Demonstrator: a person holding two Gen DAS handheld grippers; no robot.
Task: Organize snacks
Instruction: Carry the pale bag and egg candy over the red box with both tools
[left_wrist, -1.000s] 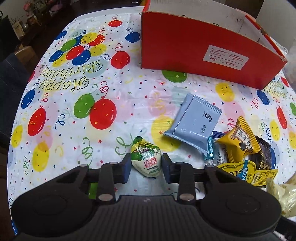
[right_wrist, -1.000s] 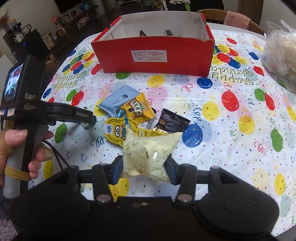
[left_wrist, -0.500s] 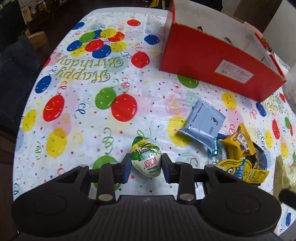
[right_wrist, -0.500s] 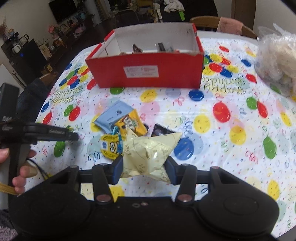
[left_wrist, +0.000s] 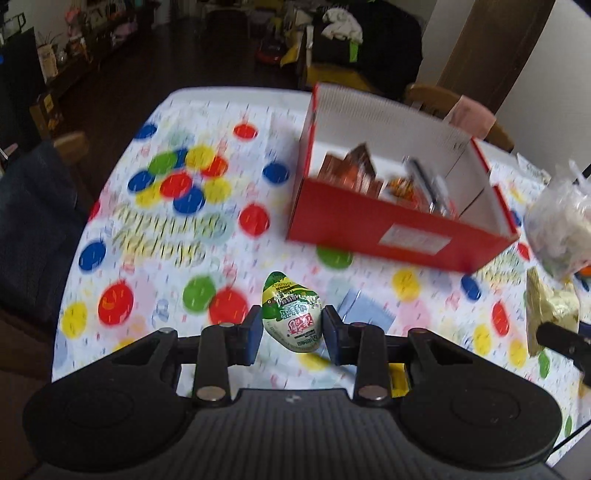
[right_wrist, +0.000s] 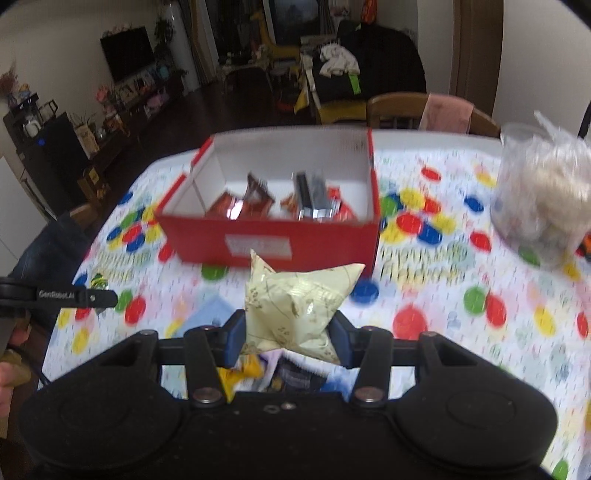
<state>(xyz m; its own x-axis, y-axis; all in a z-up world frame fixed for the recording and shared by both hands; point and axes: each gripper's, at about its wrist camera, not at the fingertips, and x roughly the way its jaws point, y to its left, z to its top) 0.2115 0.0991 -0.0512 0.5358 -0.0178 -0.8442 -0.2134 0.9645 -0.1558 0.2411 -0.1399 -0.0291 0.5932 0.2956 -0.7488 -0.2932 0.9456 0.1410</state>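
left gripper clamped on egg-shaped snack, bottom centre, long axis upright | red box lies up and right of it, open top | right gripper clamped on pale pillow pack; box straight ahead, probably nearer this hand (blurred)

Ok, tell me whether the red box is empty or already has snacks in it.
Not empty. The red box is open on top, and several brown and silver wrappers lie on its white floor, seen from both wrist views.
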